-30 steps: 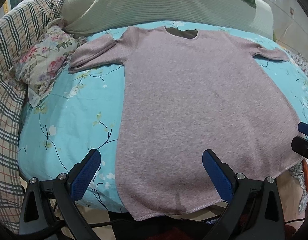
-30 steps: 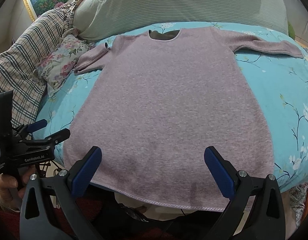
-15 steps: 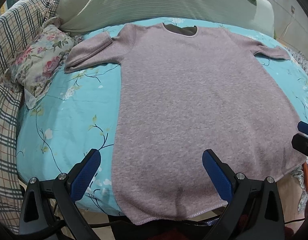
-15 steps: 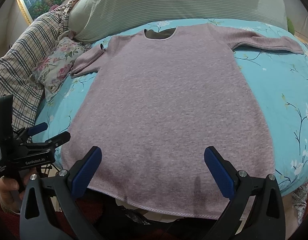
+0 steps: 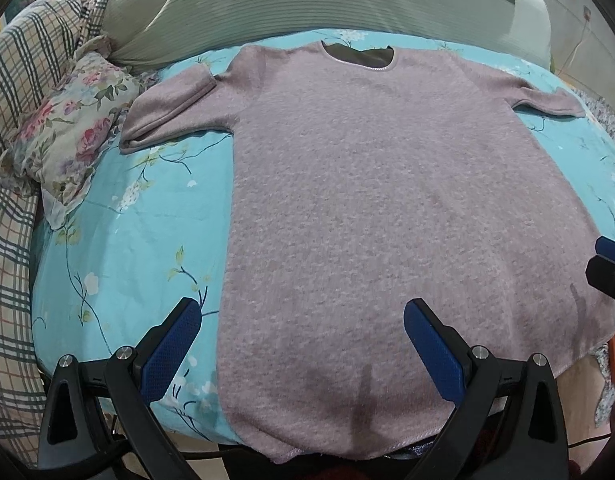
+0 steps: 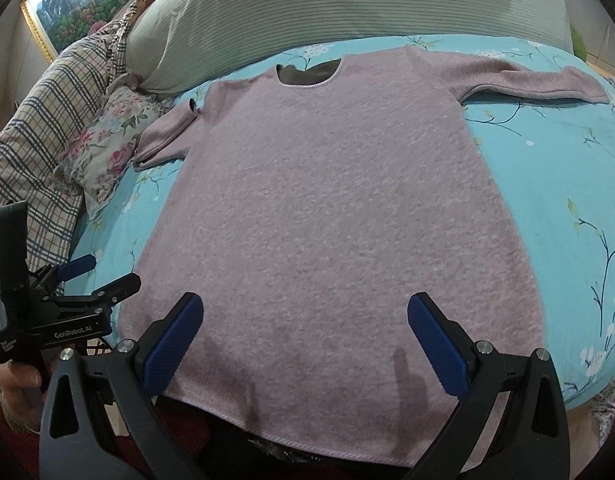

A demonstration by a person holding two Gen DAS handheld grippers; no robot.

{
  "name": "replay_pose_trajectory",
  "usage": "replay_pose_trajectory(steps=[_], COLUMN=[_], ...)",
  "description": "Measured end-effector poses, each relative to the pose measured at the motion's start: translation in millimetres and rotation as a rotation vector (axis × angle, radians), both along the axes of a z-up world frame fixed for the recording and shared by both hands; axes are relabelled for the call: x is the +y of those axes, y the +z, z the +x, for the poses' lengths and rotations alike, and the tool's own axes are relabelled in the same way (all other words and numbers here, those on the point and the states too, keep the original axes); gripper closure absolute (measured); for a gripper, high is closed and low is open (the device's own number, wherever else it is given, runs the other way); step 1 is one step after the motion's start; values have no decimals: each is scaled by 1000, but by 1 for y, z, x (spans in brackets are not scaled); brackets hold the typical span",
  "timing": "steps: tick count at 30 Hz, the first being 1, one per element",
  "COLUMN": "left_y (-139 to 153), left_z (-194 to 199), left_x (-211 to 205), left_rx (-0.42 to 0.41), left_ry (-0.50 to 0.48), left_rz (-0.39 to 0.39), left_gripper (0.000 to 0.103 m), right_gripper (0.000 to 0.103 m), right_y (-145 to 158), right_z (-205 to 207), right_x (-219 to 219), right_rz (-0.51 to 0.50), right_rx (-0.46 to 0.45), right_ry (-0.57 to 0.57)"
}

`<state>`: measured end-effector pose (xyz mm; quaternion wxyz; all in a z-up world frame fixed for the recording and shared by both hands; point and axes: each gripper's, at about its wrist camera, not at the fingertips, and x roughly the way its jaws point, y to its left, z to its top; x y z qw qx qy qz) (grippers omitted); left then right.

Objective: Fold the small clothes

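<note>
A pink long-sleeved knit top lies flat, front up, on a turquoise floral bedsheet, neck away from me, hem at the near bed edge. It also shows in the right wrist view. Its left sleeve is doubled over; its right sleeve lies straight out. My left gripper is open and empty above the hem's left part. My right gripper is open and empty above the hem's middle. The left gripper also shows at the left of the right wrist view.
A green ribbed pillow lies across the head of the bed. A floral cushion and a plaid blanket lie along the left side. A framed picture hangs at the far left.
Both grippers have moved forward and down a little over the hem. Their shadows now fall on the cloth. Both stay open.
</note>
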<state>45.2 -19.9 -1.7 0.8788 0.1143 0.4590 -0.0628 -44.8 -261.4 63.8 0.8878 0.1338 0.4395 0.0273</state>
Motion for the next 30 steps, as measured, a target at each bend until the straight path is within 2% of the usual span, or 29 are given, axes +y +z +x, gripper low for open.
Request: replay_pose_trajectory(steps=[8, 14, 20, 25, 28, 30], left_y=[2, -1, -2, 6, 7, 4], left_z=[17, 37, 65, 91, 102, 109], left_x=[-10, -16, -19, -18, -20, -24], left_rx=[7, 15, 7, -13, -13, -1], left_ry=[-12, -20, -8, 26, 38, 40], left_rz=[14, -1, 9, 6, 4, 3], left_gripper=[1, 1, 1, 1, 1, 1], right_gripper=[1, 1, 1, 2, 20, 22], right_y=[0, -2, -2, -8, -7, -9], right_z=[13, 33, 57, 81, 95, 109], right_x=[-28, -83, -170, -270, -335, -378], right_rz=[10, 39, 19, 83, 86, 112], right_rx=[-14, -43, -86, -130, -158, -183], right_ry=[-49, -143, -305, -479, -601, -684])
